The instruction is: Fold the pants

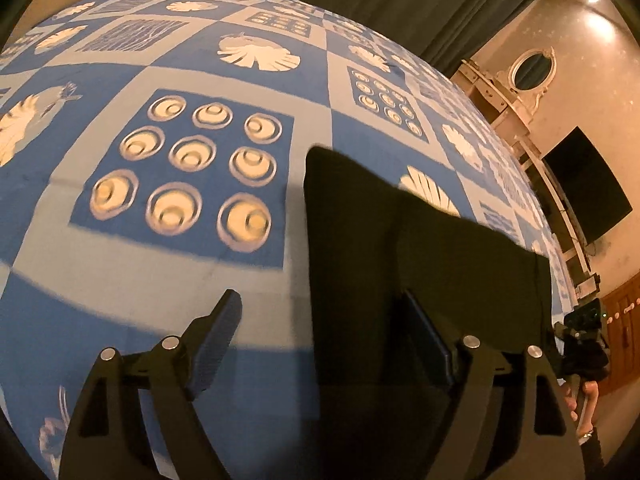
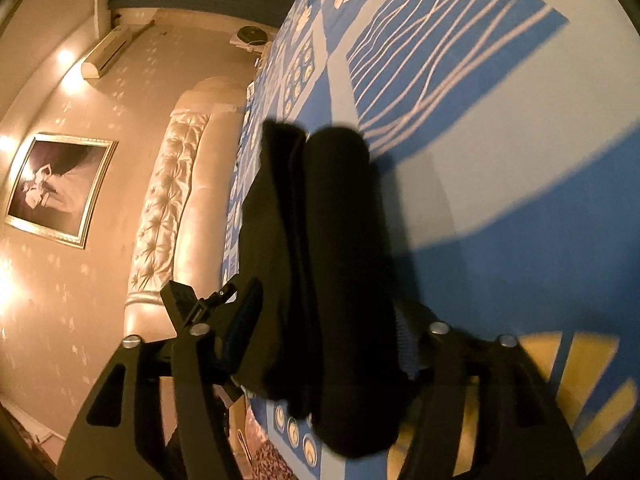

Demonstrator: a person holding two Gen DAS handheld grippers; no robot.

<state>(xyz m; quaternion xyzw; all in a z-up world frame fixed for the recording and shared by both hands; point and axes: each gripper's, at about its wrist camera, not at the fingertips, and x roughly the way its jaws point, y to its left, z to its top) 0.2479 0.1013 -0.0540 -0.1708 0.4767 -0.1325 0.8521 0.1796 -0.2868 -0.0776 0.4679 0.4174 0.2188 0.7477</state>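
The black pants (image 1: 400, 264) lie folded into a compact stack on the blue patterned bedspread (image 1: 120, 80). My left gripper (image 1: 320, 332) is open over the stack's left edge, with one finger over the bedspread and the other over the black cloth. In the right wrist view the pants (image 2: 320, 260) show as a thick folded bundle running away from me. My right gripper (image 2: 328, 328) is open, with its jaws either side of the bundle's near end. The other gripper (image 1: 580, 332) shows at the far right of the left wrist view.
The bedspread (image 2: 500, 100) covers a large bed with a tufted cream headboard (image 2: 168, 200). A dark screen (image 1: 584, 184), an oval mirror (image 1: 532, 68) and a dresser stand by the wall. A framed picture (image 2: 56, 188) hangs on the wall. Dark curtains (image 1: 400, 0) hang behind the bed.
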